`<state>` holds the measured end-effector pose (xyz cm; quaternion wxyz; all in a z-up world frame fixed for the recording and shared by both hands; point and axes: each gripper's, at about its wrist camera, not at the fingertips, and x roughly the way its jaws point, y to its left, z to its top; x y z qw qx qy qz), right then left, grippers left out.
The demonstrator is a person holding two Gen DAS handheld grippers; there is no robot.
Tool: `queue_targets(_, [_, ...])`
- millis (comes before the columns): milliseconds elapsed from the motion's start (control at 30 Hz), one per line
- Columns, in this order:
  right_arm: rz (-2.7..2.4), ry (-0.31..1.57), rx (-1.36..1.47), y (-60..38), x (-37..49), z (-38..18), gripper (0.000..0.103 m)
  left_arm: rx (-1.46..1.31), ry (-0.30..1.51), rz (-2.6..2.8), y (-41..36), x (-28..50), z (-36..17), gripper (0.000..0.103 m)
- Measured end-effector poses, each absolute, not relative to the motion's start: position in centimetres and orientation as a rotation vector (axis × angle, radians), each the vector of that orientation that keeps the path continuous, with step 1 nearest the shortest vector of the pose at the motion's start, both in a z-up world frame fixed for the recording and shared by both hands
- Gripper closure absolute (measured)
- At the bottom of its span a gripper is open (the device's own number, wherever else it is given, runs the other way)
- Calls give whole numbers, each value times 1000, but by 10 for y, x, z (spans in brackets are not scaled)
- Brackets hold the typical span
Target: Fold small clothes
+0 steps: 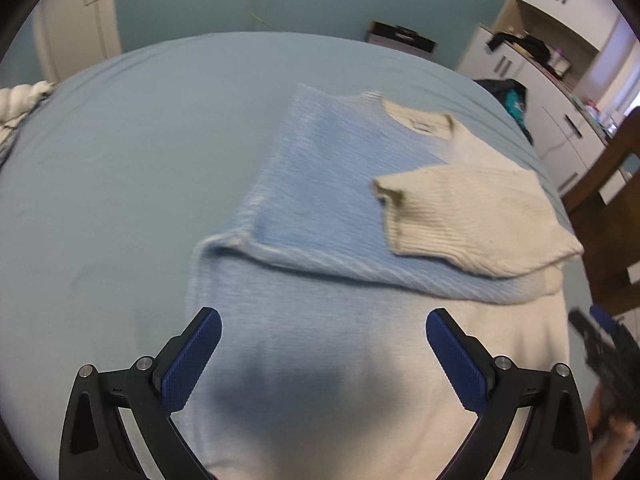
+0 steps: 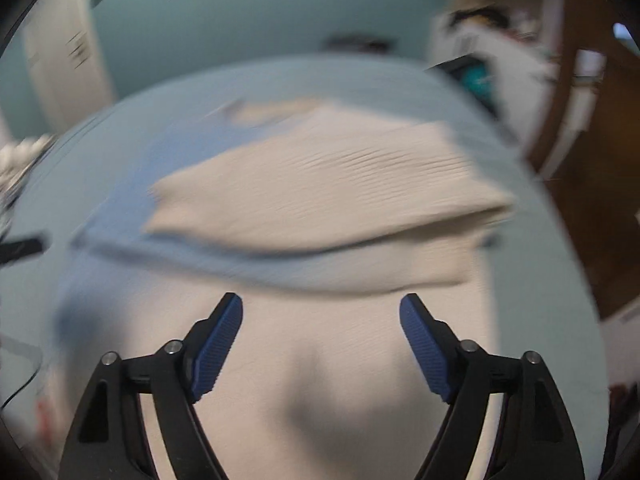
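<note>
Sweater [image 1: 320,184] is laid flat on the bed [image 1: 120,168], knit, light blue fading to cream toward one side. Sleeves are folded in across the body: the blue one lies along the fold line just ahead of the left hand-held gripper [image 1: 323,326], the cream sleeve [image 1: 472,216] is laid over the chest, ahead and to the right of that hand-held gripper, cuff pointing inward. Neckline with label is at the far end, beyond the sleeves.

Left hand-held gripper: jaws are spread wide, nothing is held between the blue pads [image 1: 192,364]. It is angled down over the near part of the sweater, with the hem area directly below and between the fingers; contact with the cloth cannot be confirmed.

Right hand-held gripper [image 2: 321,308]: jaws are apart, slightly narrower than the left, nothing is gripped. The view is heavily motion-blurred. The cream part of the sweater [image 2: 320,360] is seen under and between the fingers, the folded cream sleeve [image 2: 320,192] straight ahead. In the left wrist view this hand-held gripper [image 1: 600,344] is seen at the far right edge, off the side of the sweater, blurred.

A white bundle of cloth [image 1: 20,108] is on the bed well off to the left of the left hand-held gripper. Cabinets [image 1: 540,92] and a brown wooden frame [image 1: 608,200] are beyond the bed, far right.
</note>
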<state>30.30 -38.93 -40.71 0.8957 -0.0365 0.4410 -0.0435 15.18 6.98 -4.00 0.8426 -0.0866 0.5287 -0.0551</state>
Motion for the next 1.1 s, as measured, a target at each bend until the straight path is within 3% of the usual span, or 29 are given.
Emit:
queue_targets(267, [-285,927,-124,-429,348,-417,24,-122,1140,-206,-6,214,-45,0])
queue_targets(433, [-344,986,-55,-486,347,-413,24,-29,1287,-116,-43,278,-102,1])
queue_targets(500, [-354,1006,17,-507,349,-417,24,40,1323,-102,-54,288,-122,15])
queue_targets(533, [-351,1003,59,-516,350,-417,24,26,1336,-132,-57,290,-127,36])
queue_targets(600, [-338,991,158,-531,352,-414,24,4,1307,-156,-64,290,-121,56])
queue_targets(633, [-324,983,212,-538,352,-414,24,16,1293,-153,-66,290,-117,77])
queue_targets(667, [-313,979,245,-542,350,-412,24,37,1283,-149,-70,290,-110,91])
queue_targets(767, [-290,1003,315,-543,356,-426,24,0,1230,-167,-75,294,-70,97])
queue_targets(1000, [-239,951,324,-530,372,-438,26,-15,1066,-285,-97,287,56,98])
queue_targets(1067, [-226,947,328,-528,375,-441,49,-53,1042,-326,-98,284,90,98])
queue_targets(1100, [-225,963,338,-528,379,-443,54,-77,1027,-344,-96,283,110,98])
